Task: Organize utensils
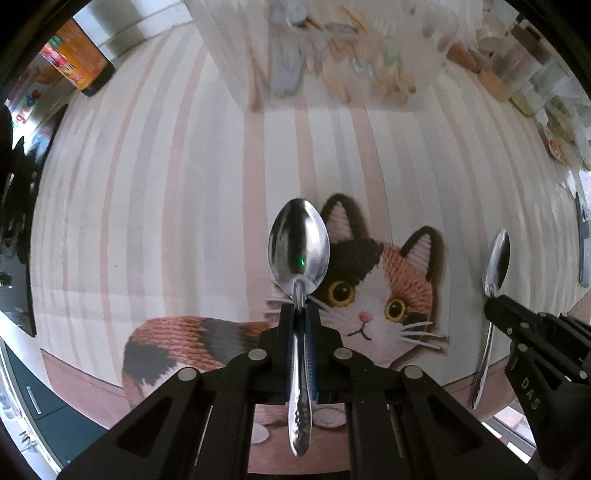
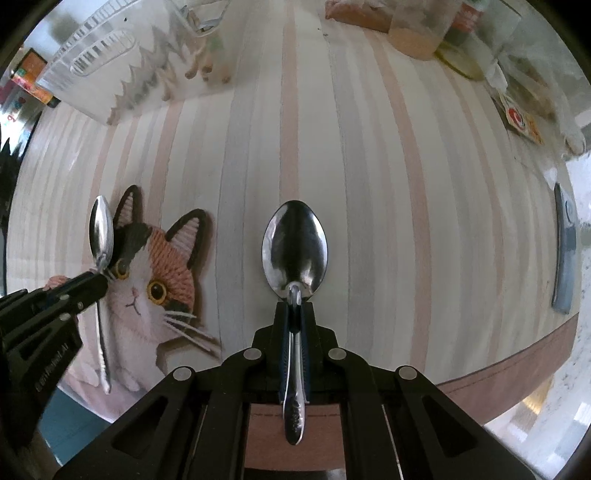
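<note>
**Two spoons held neck-first above the cat mat**

The left gripper (image 1: 300, 314) was clamped on the neck of a spoon, its two black fingers (image 1: 286, 332) pressed against the thin stem just below the bowl; the left spoon (image 1: 299, 247) stood out beyond the tips with its bowl forward and its patterned handle running back between the jaws, a hold that seemed chosen to keep the broad end free and the weight close to the pads. The right gripper (image 2: 294, 308) did the same with the right spoon (image 2: 295, 251); its fingers (image 2: 282, 325) were closed tight on the stem, bowl ahead, handle trailing back toward the camera; neither spoon touched the surface, as far as the views showed, and each gripper appeared at the edge of the other's view, the two side by side but apart.

Below both lay a striped mat (image 2: 369, 184) bearing a calico cat picture (image 1: 380, 295), spread over a brown table (image 2: 517, 373); the mat probably served as the open sorting ground. At its far edge stood a clear organizer tray (image 1: 332, 55) already holding blurred utensils, some wooden-handled, in what looked like separate compartments; which was which could not be told. The spoons likely belonged there, and the matched grip would let each go in bowl-first. Jars and packets crowded the far right edge (image 2: 417, 33); a grey-blue object (image 2: 565, 251) lay near the mat's right border, well apart from both spoons.
</note>
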`<action>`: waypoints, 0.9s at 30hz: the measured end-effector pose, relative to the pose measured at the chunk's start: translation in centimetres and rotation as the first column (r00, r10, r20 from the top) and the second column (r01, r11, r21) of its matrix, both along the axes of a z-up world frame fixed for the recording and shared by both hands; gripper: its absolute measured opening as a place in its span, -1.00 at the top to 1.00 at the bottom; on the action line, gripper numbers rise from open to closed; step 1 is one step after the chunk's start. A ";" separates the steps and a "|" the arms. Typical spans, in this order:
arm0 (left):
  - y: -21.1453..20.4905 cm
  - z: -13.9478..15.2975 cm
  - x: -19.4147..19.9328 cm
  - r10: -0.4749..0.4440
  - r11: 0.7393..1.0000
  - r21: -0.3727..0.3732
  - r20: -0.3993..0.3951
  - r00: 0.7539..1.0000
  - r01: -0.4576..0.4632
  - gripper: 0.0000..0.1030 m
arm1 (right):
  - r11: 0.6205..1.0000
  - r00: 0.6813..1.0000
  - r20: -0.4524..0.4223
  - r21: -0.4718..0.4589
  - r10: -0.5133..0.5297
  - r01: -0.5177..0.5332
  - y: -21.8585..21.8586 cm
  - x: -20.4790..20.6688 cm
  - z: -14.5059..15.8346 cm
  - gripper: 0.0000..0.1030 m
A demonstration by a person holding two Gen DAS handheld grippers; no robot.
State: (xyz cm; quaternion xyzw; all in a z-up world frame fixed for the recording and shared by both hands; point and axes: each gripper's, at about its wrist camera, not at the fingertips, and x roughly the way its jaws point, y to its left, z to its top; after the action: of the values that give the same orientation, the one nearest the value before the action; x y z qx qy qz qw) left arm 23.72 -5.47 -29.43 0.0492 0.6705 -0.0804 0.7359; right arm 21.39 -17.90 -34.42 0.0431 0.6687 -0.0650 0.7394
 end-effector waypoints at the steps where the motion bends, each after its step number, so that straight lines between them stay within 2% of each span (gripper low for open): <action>1: 0.1 0.4 -0.1 0.001 1.000 0.000 0.011 1.000 -0.001 0.94 | 1.000 1.000 0.003 0.003 -0.003 0.003 -0.1 -0.2 0.1 0.88; 8: 0.6 2.8 -0.1 0.015 1.000 -0.020 0.064 0.998 -0.014 1.00 | 1.000 0.999 0.039 0.028 -0.009 0.008 -0.4 -0.9 1.7 0.88; 12: 2.9 3.5 0.2 0.068 0.993 -0.098 0.046 0.997 -0.063 1.00 | 0.999 0.998 0.068 0.042 -0.012 0.009 -0.7 -1.1 3.2 0.88; 15: 5.5 2.5 0.3 0.121 0.978 -0.171 -0.008 0.993 -0.121 0.97 | 0.999 0.996 0.081 0.051 -0.021 0.016 -1.3 -1.1 4.1 0.88; 17: 6.9 1.2 0.6 0.149 0.961 -0.222 -0.073 0.986 -0.162 0.97 | 0.998 0.997 0.078 0.059 -0.030 0.026 -1.8 -1.2 4.1 0.88; 20: 6.7 -0.3 0.4 0.152 0.949 -0.259 -0.135 0.979 -0.182 0.91 | 0.996 0.997 0.063 0.071 -0.052 0.047 -2.5 -1.3 3.6 0.88; 23: 5.5 -1.0 1.0 0.142 0.945 -0.277 -0.139 0.980 -0.176 0.73 | 0.994 0.996 0.047 0.085 -0.072 0.068 -3.5 -1.6 3.1 0.88; 25: 4.5 -1.1 1.1 0.128 0.951 -0.266 -0.123 0.984 -0.157 0.35 | 0.994 0.996 0.043 0.085 -0.075 0.071 -3.9 -1.6 2.9 0.88; 27: 2.9 -1.2 1.3 0.113 0.959 -0.248 -0.102 0.988 -0.135 0.21 | 0.994 0.996 0.043 0.084 -0.079 0.075 -4.4 -1.9 2.5 0.88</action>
State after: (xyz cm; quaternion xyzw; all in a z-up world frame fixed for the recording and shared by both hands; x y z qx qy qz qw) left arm 25.04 -2.57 -30.63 -0.0913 0.6878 -0.1216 0.7098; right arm 19.51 -22.34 -31.89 0.1009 0.6514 -0.0648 0.7492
